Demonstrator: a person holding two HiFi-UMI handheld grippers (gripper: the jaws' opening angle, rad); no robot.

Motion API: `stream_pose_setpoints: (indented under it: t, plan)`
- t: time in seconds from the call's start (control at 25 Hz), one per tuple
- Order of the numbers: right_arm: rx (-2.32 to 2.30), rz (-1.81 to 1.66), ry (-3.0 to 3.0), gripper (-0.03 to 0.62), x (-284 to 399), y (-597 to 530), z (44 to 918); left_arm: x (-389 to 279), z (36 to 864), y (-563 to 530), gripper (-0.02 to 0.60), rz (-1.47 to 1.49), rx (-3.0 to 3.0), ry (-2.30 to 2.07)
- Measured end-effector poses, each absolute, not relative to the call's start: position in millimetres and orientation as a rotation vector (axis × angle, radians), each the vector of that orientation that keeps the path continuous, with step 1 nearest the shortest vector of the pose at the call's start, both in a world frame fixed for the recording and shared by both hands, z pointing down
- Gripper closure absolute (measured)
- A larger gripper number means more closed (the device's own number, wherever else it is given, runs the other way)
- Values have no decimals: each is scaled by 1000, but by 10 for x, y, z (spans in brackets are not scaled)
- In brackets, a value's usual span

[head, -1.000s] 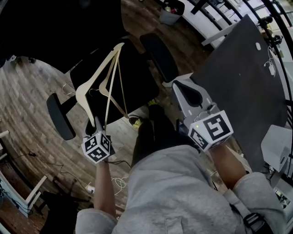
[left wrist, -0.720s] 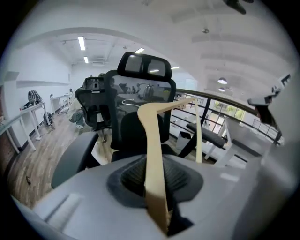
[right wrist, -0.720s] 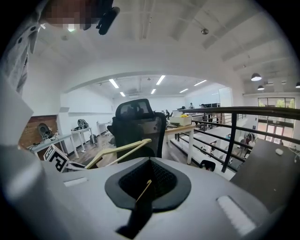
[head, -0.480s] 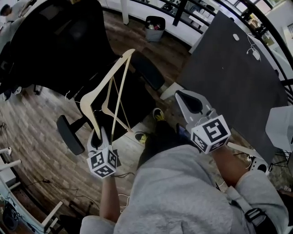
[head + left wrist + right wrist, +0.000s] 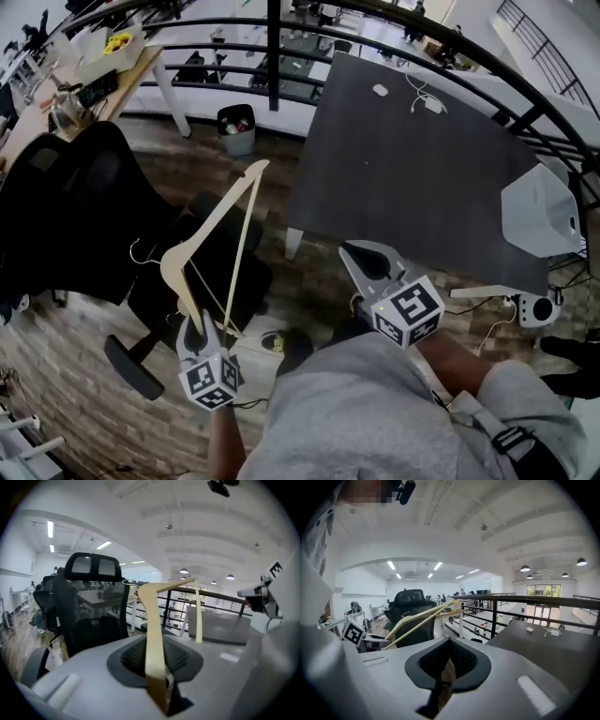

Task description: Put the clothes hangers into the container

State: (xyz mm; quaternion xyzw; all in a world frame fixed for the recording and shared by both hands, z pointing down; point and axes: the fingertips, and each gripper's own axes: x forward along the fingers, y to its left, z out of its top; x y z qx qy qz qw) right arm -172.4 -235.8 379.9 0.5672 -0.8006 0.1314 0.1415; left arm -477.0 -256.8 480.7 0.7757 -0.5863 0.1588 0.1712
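Pale wooden clothes hangers (image 5: pixel 211 234) stick up from my left gripper (image 5: pixel 195 330), which is shut on their lower end; two seem to overlap, and a wire hook (image 5: pixel 137 249) pokes out to the left. In the left gripper view a hanger arm (image 5: pixel 153 634) runs up from between the closed jaws. My right gripper (image 5: pixel 354 255) hovers near the front edge of the dark grey table (image 5: pixel 412 159), shut with nothing in it. The right gripper view shows its jaws (image 5: pixel 445 677) together and the hangers (image 5: pixel 415 620) off to the left. I cannot make out a container for certain.
A black office chair (image 5: pixel 75 216) stands left of the hangers. A black railing (image 5: pixel 272 47) curves behind the table, with a small waste bin (image 5: pixel 236 127) below it. A white rounded object (image 5: pixel 539 211) sits at the table's right end. Cables and a mouse (image 5: pixel 380 90) lie on the table.
Both grippers have risen and swung from over the chair and floor toward the dark table. The hangers stay clamped in the left gripper, and the right stays shut.
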Motion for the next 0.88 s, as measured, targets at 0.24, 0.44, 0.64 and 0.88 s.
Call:
stream_pose_setpoints:
  t: [0.24,0.44,0.64,0.88]
  plan:
    - [1820,342,-2225,597,-765,-2088,3626,-3930,4529,-2672,497,435,2337,-1583]
    - [2007,313,-2157,597,165,-1572,3475,-2905,4368,-2553,497,436,2458,-1455]
    - [2165,297,-2046,597,1296,-854,3450,-1525,4332,-2288,497,450,2575,-1292]
    - [2339,279,-1880,597,2633,-52,3459,220,4214,-1892,497,456,2770,-1040]
